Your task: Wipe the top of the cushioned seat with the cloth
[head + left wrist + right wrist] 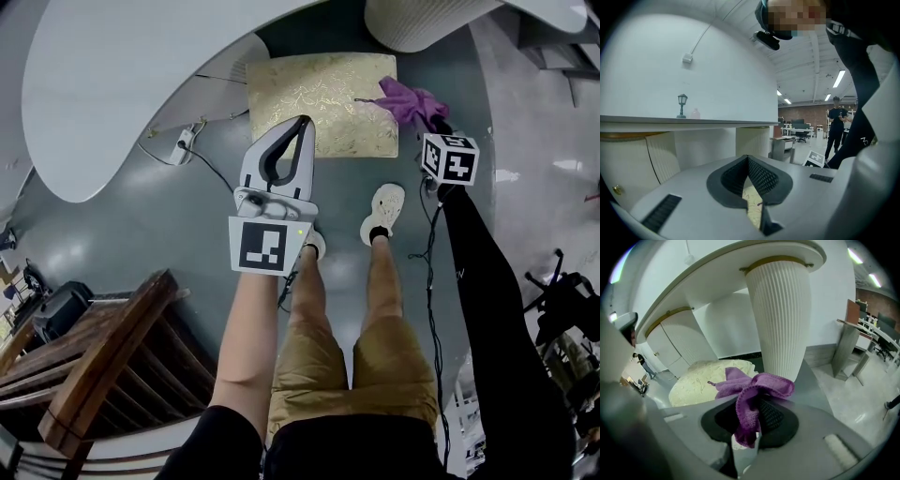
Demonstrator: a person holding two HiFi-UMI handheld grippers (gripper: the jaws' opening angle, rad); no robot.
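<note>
The head view looked steeply down from above the person's legs (377, 300), taking in the left gripper (304, 124), the right gripper (434, 127) and the cushioned seat (322, 103) beyond them. The left gripper view sat low behind its jaws and faced nearly level outward, catching only a sliver of the seat through the gap between them. The right gripper view looked along its jaws from close behind the cloth (751, 394) toward the seat and the ribbed pedestal (780, 319), so all three views shared the seat.
</note>
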